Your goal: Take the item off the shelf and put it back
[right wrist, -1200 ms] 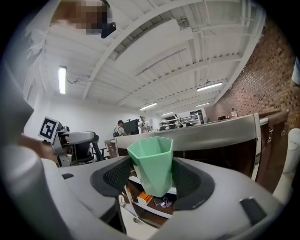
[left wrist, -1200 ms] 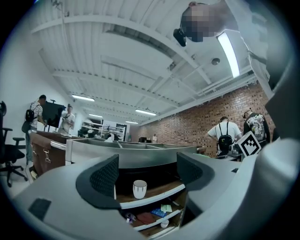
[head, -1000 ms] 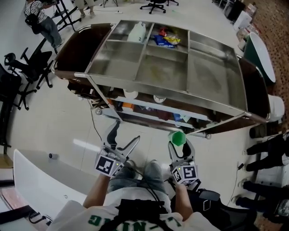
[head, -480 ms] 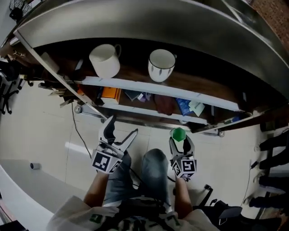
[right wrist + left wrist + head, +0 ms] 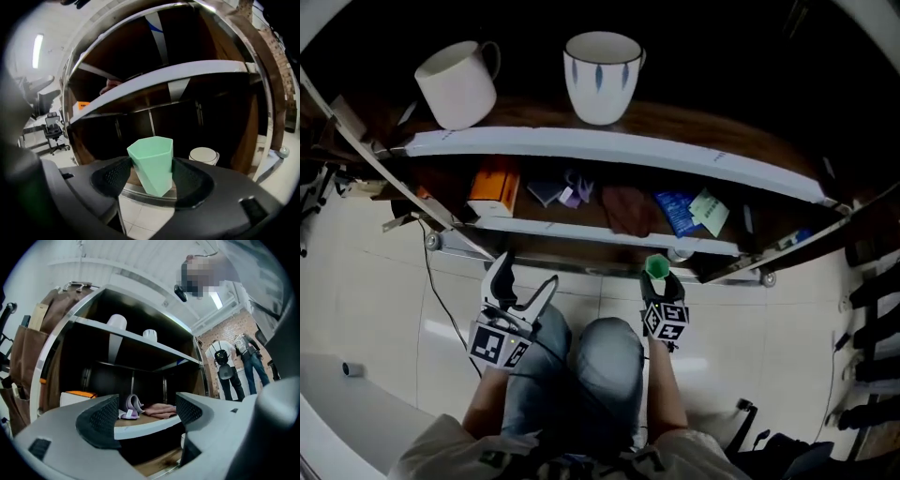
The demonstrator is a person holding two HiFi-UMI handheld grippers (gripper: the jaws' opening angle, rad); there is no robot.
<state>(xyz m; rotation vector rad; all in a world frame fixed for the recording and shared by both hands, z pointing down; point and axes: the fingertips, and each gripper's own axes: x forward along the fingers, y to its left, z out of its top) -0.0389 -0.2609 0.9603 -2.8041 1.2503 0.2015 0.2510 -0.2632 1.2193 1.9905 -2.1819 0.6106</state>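
Green hexagonal plastic cup (image 5: 151, 161) off white-edged shelf (image 5: 619, 148), pinched by right gripper (image 5: 150, 180) | left gripper (image 5: 143, 412) spread, empty | replacement outstanding.

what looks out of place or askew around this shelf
Nothing is visibly spilled or broken. The green cup leans tilted between the jaws of the right gripper instead of standing upright, and a reddish cloth lies crumpled on the lower shelf.

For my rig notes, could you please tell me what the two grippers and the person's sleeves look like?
The left gripper is light grey with black dimpled pads; the right gripper is black all over. Each carries a cube of black-and-white square markers. The person wears a short-sleeved white shirt with green lettering.
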